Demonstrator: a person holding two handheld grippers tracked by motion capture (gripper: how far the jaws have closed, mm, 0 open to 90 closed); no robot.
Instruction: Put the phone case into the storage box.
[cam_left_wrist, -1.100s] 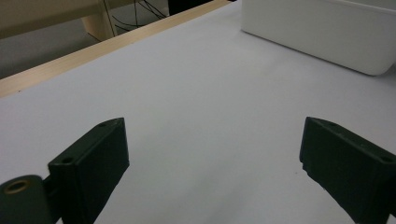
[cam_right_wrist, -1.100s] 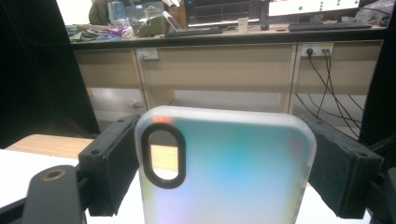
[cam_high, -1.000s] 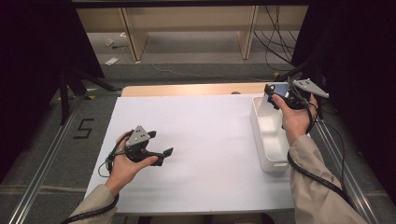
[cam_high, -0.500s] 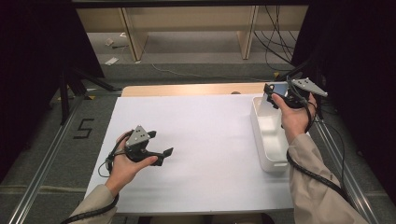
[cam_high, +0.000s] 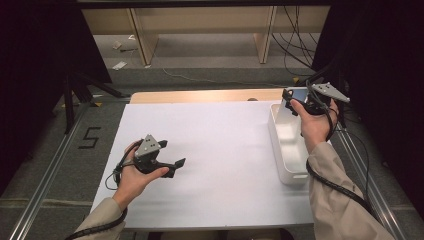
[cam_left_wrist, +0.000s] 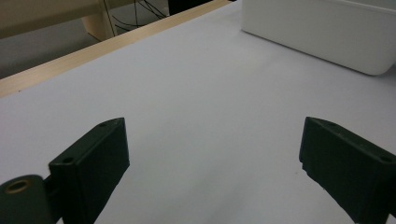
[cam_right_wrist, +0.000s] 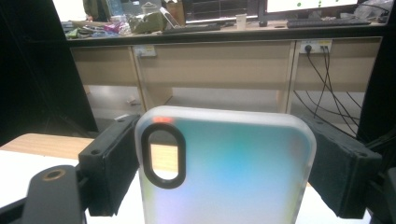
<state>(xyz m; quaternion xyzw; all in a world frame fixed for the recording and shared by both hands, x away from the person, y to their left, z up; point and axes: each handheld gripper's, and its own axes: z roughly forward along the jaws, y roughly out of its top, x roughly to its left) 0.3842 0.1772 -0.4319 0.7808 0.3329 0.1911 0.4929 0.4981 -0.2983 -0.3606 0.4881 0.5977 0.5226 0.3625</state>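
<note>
At upper right, the right tool (cam_high: 295, 102) pinches a light, slick, flexible phone case (cam_right_wrist: 224, 172) by its edges; the left tool (cam_high: 172, 167) sits spread.

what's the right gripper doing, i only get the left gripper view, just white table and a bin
Observer: The right gripper is shut on a phone case, jaws pressing its two side edges.
Operator: what kind of case
Observer: Translucent, with a bluish tint, and a dark-rimmed oval camera cutout near one corner.
Operator: where is it over the table
Observer: In the high view it is held above the far end of the white bin, at the table's right edge.
</note>
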